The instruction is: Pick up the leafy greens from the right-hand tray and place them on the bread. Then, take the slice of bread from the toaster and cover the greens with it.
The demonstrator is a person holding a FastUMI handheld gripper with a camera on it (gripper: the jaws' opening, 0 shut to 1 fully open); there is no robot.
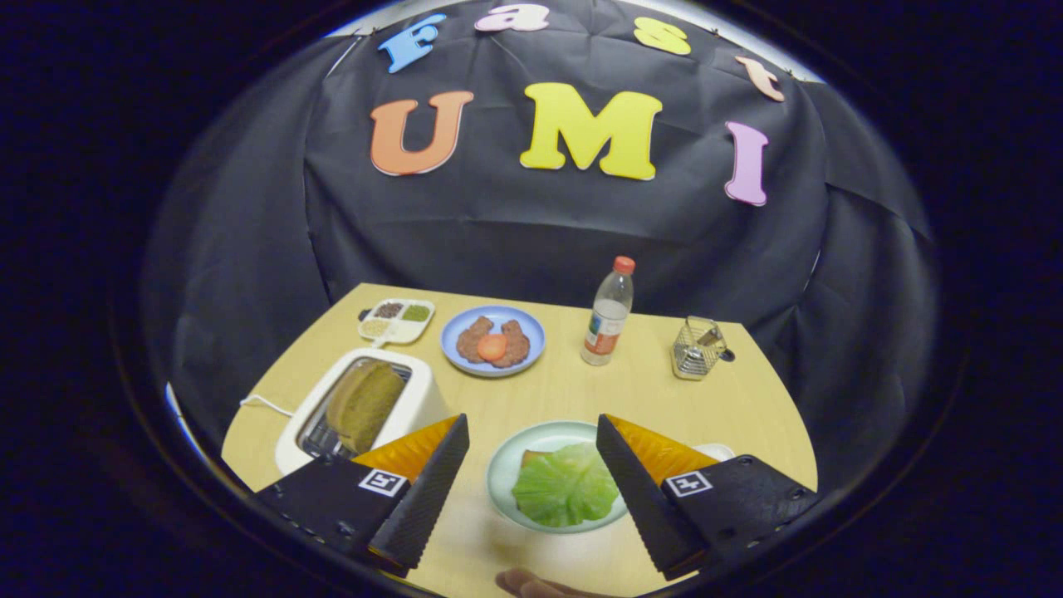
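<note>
2 plates (498, 477), 1 toaster (419, 399), 1 bottle (608, 311), 1 seasoning tray (397, 321), 1 wire basket (698, 349).

wall: black creased cloth (531, 224) | furniture: light wooden table (648, 399)

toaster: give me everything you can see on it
The toaster is white with rounded corners, glossy like plastic, with a metal-lined top slot. It sits on the wooden table, ahead of the left finger of the open hand-held gripper, which covers its near corner. A brown bread slice stands in the slot, poking out. A white cord trails from its left side. A divided tray lies just behind it, apart.
</note>
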